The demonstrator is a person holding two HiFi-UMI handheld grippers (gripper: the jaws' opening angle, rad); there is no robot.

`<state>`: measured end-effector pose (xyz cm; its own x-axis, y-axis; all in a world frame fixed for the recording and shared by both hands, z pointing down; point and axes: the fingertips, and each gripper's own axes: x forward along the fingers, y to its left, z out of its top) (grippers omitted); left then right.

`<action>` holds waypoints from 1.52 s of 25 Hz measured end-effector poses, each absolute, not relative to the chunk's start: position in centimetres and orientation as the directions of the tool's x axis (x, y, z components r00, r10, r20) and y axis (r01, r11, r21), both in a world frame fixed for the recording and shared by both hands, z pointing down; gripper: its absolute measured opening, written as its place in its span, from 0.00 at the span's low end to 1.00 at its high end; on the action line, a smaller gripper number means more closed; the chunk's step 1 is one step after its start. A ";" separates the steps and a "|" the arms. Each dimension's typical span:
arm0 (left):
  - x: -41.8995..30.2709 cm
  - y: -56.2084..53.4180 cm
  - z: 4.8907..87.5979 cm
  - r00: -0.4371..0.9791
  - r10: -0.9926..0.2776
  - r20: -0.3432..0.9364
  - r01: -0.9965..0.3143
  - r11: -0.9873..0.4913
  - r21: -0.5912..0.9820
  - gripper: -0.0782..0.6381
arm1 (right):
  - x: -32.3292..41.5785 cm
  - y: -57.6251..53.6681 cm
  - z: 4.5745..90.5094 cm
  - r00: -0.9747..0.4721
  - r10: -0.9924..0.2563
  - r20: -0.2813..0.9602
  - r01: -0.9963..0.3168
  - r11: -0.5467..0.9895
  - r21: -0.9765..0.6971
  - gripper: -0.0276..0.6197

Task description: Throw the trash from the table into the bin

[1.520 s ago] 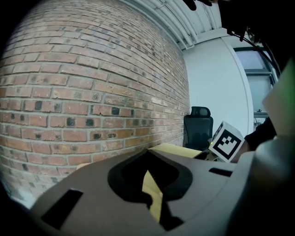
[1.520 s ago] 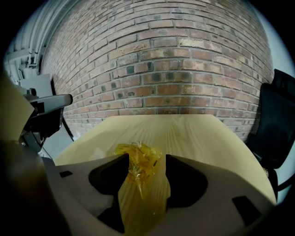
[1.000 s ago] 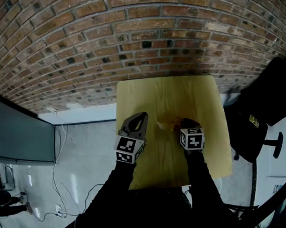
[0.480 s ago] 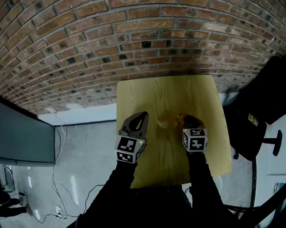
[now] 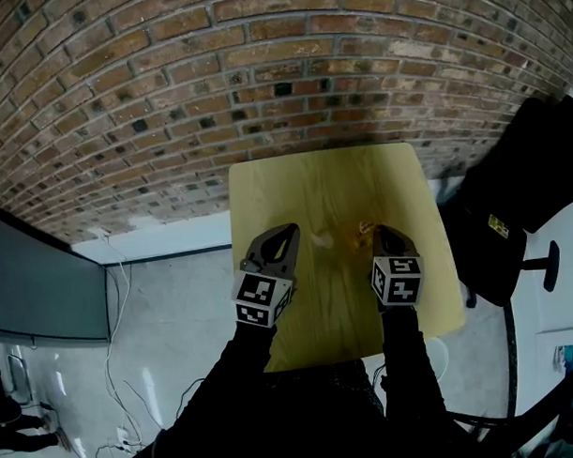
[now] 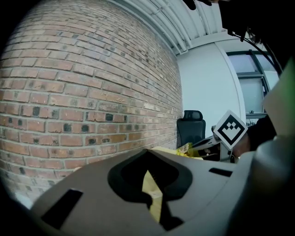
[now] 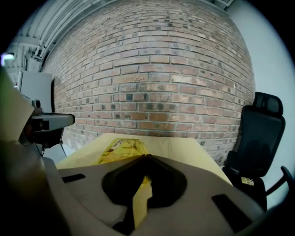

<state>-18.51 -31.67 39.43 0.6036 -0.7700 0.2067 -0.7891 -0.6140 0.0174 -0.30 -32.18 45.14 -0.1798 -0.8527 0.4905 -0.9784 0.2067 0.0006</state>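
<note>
A crinkled yellow wrapper (image 7: 120, 150) hangs from my right gripper (image 7: 145, 156), whose jaws are shut on its near end; the rest sticks out ahead, lifted off the pale wooden table (image 7: 175, 143). From the head view the wrapper (image 5: 364, 231) shows just beyond the right gripper (image 5: 382, 233), over the table's (image 5: 322, 180) right half. My left gripper (image 5: 285, 231) hovers over the table's left edge, jaws together, with nothing seen between them. A small pale scrap (image 5: 320, 239) lies on the table between the two grippers. No bin is in view.
A brick wall (image 5: 262, 74) runs behind the table. A black office chair (image 5: 511, 215) stands close to the table's right side. To the left are grey floor (image 5: 167, 303) with loose cables and a dark panel (image 5: 35, 288).
My right gripper has risen and moved slightly right, taking the yellow wrapper up off the table. The left gripper has barely shifted.
</note>
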 end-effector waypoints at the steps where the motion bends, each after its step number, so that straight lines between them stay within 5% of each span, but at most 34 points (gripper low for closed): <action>1: -18.4 -31.3 39.3 0.612 -0.764 0.204 -0.782 -0.622 0.017 0.12 | -0.2 -31.7 44.8 -0.171 -0.859 0.483 -0.981 0.195 0.000 0.06; 20: -12.5 -24.9 38.6 0.789 -0.589 0.173 -0.604 -0.796 0.044 0.12 | 4.9 -20.5 40.2 0.050 -0.911 0.408 -0.998 -0.055 -0.002 0.06; 38: 3.5 -15.9 37.4 0.899 -0.412 0.151 -0.422 -0.905 0.044 0.12 | 19.5 -7.4 39.1 0.246 -0.901 0.357 -0.963 -0.269 -0.016 0.06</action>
